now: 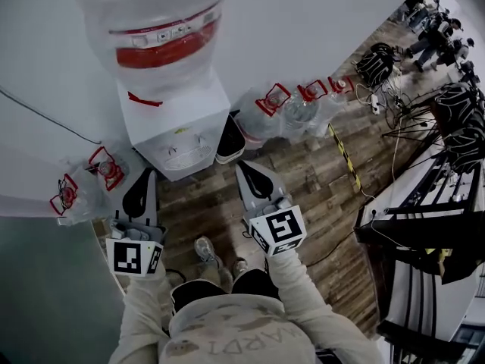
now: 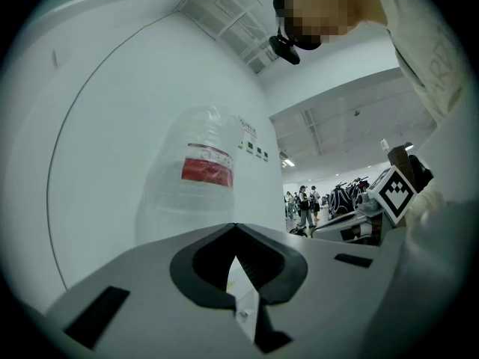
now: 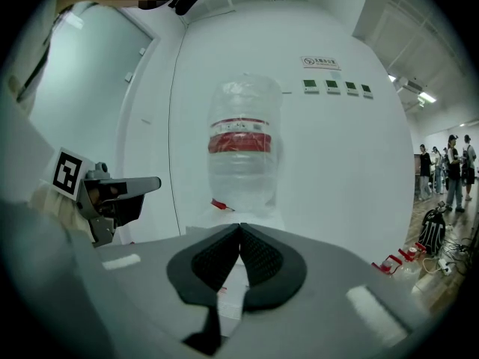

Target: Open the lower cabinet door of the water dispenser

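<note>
Bottle (image 1: 155,29): upturned on top of dispenser (image 1: 178,120), clear, fill level unclear.
Lower door: on dispenser front, hidden from above.
Left gripper (image 1: 146,174): near dispenser front, level, jaws together, empty.
Right gripper (image 1: 244,169): off dispenser's right corner, jaws together, empty.

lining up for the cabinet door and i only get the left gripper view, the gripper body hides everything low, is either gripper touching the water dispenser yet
observer: no. The head view shows the left gripper and right gripper both held in front of the water dispenser, apart from it.
operator: right one open or shut
observer: shut. The right gripper view shows its jaws together with nothing between them.
operator: anything standing close by down there
observer: yes, spare bottles with red handles stand on the right gripper's side of the dispenser.
</note>
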{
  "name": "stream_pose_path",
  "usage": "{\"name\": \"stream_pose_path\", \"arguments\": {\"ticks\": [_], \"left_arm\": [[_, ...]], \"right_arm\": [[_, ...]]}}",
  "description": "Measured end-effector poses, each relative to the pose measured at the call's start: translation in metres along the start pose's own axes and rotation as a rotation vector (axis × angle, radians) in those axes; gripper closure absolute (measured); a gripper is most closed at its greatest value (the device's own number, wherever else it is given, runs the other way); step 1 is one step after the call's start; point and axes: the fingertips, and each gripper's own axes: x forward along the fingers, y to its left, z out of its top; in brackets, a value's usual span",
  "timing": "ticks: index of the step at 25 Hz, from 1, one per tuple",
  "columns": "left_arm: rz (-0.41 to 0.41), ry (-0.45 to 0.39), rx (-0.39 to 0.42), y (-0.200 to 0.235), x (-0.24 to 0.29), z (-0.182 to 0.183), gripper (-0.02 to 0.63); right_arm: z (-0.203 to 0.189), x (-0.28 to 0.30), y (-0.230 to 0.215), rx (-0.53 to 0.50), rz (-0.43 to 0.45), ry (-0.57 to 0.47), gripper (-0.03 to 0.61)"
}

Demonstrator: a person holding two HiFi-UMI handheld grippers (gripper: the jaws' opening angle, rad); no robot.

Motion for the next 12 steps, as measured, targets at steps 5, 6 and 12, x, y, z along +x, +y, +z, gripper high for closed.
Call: {"name": "stream_pose_path", "arguments": {"ticks": [5, 6, 12], "left_arm": [[0.016, 0.028, -0.025, -0.001, -0.001, -0.028, 0.612], [0.018, 0.034, -0.029, -0.002, -0.002, -0.034, 0.612], [0.024, 0.065, -0.035, -0.006, -0.006, -0.066, 0.612]], "right_arm": [[-0.032, 0.011, -0.006, 0.014, 0.023, 0.054, 0.568], [-0.039, 0.012, -0.007, 0.019, 0.027, 0.063, 0.568], [-0.081, 0.019, -0.012, 0.037, 0.046, 0.114, 0.566]]}}
